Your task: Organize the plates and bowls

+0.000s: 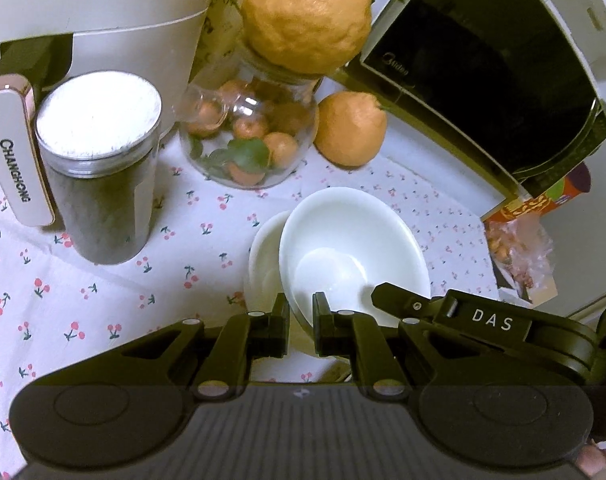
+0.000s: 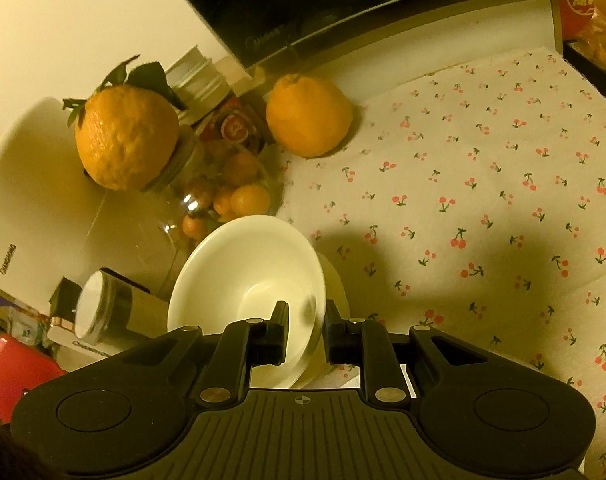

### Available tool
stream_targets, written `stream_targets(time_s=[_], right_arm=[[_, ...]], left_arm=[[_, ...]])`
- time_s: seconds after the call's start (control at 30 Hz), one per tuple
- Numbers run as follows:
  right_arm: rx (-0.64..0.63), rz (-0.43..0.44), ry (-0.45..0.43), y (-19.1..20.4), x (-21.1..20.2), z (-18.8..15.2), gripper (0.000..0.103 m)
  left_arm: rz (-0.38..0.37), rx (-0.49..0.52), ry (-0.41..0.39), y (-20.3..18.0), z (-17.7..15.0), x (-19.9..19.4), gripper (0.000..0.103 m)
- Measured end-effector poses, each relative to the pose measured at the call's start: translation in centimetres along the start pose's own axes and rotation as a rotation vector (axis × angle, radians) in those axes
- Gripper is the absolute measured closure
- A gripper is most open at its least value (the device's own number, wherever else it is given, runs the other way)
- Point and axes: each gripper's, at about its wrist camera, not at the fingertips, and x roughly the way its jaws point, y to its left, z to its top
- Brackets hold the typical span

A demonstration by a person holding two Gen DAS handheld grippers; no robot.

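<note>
Gripping from both sides now: our left tongs are pinched on the near rim of the white bowl, one finger inside the wall and one outside, low in the middle of the left wrist view. Our right tongs clamp the same kind of rim on the bowl in the right wrist view, again straddling the wall. In the left view the right tongs reach in from the lower right and touch the bowl's rim, so we judge both are on one bowl, sharing the load so it stays level.

Underneath it, a second bowl peeks out on the left, and the held bowl looks nested in it or just above it; we cannot tell whether they touch. That reads as stacking, bowls gathered into one pile on the cherry-print tablecloth over the table.

Crowding matters here. A glass jar of small oranges with a big orange perched on its mouth stands just beyond, a dark lidded canister at left, a loose orange near the microwave at upper right. Rim grips keep our fingers clear of all that.
</note>
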Motion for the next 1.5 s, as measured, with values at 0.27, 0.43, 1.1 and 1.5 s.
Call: stream_targets(time_s=[0.27, 0.43, 1.1, 1.5], right_arm=[[-0.011, -0.009, 0.009, 0.04, 0.38, -0.21, 0.084], [-0.012, -0.01, 0.012, 0.08, 0.47, -0.22, 0.084], [-0.014, -0.009, 0.016, 0.11, 0.64, -0.16, 0.084], [0.008, 0.025, 0.027, -0.08, 0.51, 0.16, 0.064]], left_arm=[[0.009, -0.006, 0.014, 0.12, -0.1, 0.17, 0.092], [0.013, -0.007, 0.018, 0.16, -0.04, 0.3, 0.092], [0.016, -0.007, 0.02, 0.31, -0.1, 0.5, 0.091], [0.043, 0.042, 0.004, -0.05, -0.11, 0.47, 0.083]])
